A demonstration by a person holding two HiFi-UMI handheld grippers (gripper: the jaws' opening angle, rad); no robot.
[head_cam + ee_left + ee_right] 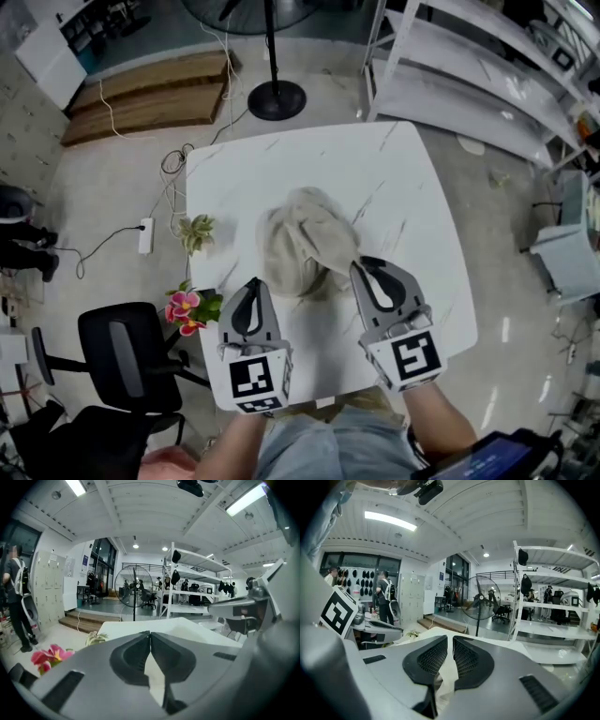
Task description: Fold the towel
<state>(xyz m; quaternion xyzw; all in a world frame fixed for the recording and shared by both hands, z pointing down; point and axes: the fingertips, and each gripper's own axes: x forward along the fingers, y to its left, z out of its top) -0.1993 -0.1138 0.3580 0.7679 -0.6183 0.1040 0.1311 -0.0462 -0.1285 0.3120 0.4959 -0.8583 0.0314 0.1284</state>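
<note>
A crumpled beige towel (pixel 302 242) lies bunched in the middle of the white table (pixel 403 159). My right gripper (pixel 362 266) is at the towel's near right edge, and in the right gripper view a strip of the towel (pixel 445 670) is pinched between its ribbed pads. The right gripper (pixel 450 637) is shut on that cloth. My left gripper (pixel 251 283) hovers beside the towel's near left edge. In the left gripper view the left gripper (pixel 150 633) has its jaws shut tip to tip, with only pale surface showing behind them and no cloth clearly held.
Pink flowers (pixel 187 309) and a small green plant (pixel 195 231) sit off the table's left edge. A black office chair (pixel 122 356) stands at the lower left. A standing fan's base (pixel 277 98) and white shelving (pixel 469 75) are beyond the far side.
</note>
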